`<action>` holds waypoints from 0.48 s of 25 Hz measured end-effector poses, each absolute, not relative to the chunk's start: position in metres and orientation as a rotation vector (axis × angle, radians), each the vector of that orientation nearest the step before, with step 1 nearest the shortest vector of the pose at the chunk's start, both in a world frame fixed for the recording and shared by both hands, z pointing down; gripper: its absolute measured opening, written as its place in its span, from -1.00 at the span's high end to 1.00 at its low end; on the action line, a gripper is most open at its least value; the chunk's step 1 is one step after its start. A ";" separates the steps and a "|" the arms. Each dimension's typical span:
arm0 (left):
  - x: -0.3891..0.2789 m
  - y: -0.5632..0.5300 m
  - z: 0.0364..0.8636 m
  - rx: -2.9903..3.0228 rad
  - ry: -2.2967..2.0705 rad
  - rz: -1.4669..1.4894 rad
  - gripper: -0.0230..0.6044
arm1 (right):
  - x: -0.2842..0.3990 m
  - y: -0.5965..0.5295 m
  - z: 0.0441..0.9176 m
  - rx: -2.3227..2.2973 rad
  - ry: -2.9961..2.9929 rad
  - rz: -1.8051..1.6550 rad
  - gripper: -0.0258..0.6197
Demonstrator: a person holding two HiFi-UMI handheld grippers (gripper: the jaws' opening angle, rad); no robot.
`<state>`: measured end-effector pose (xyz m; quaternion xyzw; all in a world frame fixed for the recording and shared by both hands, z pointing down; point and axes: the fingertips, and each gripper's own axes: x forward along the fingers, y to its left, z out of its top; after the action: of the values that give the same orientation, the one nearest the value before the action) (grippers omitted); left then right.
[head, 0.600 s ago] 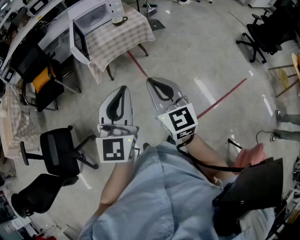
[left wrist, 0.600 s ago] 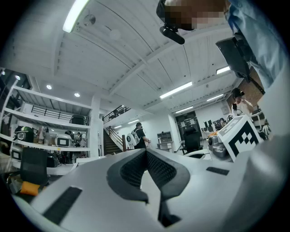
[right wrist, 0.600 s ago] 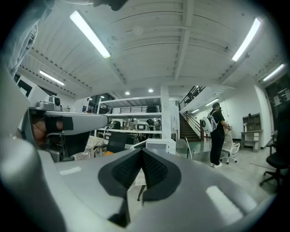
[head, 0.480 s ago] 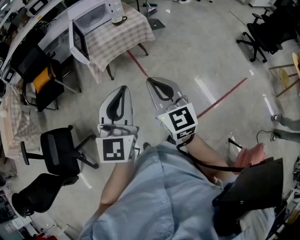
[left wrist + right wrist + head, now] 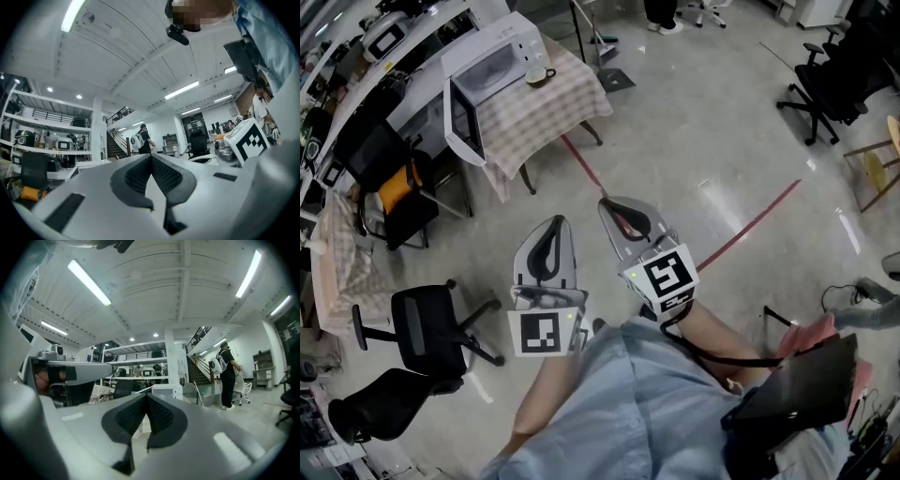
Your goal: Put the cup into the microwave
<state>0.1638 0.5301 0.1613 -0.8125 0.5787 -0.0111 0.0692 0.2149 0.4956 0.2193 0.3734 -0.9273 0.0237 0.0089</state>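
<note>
A white microwave [image 5: 492, 67] stands with its door [image 5: 464, 122] swung open on a table with a checked cloth [image 5: 546, 111], far ahead at the upper left. Beside the microwave on that cloth sits a small cup [image 5: 539, 75]. My left gripper [image 5: 557, 223] and right gripper [image 5: 606, 202] are held side by side over the bare floor, pointing toward the table and well short of it. Both are shut with nothing between the jaws; the left gripper [image 5: 151, 157] and right gripper [image 5: 146, 396] show their dark pads pressed together. A white box, likely the microwave [image 5: 166, 391], shows beyond the right jaws.
Black office chairs [image 5: 422, 323] stand at the left, and more chairs [image 5: 830, 80] at the far right. A chair with an orange seat [image 5: 398, 186] is beside the table. Red tape lines [image 5: 750, 223] cross the floor. A person with a backpack [image 5: 228, 373] stands in the distance.
The head view has shifted: the table, microwave and cup now sit lower and further right in the picture. Both grippers stay side by side and shut, slightly lower in the frame.
</note>
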 end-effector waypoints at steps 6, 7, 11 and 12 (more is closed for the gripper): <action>0.183 0.522 0.183 -2.454 1.778 -0.100 0.91 | 0.236 0.485 0.242 1.124 -2.893 0.132 0.91; 0.184 0.520 0.188 -2.464 1.774 -0.114 0.91 | 0.237 0.482 0.246 1.119 -2.891 0.152 0.91; 0.181 0.503 0.195 -2.482 1.787 -0.139 0.91 | 0.235 0.467 0.250 1.111 -2.893 0.178 0.91; 0.180 0.497 0.198 -2.487 1.794 -0.142 0.91 | 0.233 0.462 0.252 1.110 -2.890 0.181 0.91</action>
<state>0.1797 0.4972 0.1976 -0.8095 0.5842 -0.0463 0.0360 0.2335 0.4616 0.2521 0.3578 -0.9318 0.0584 0.0201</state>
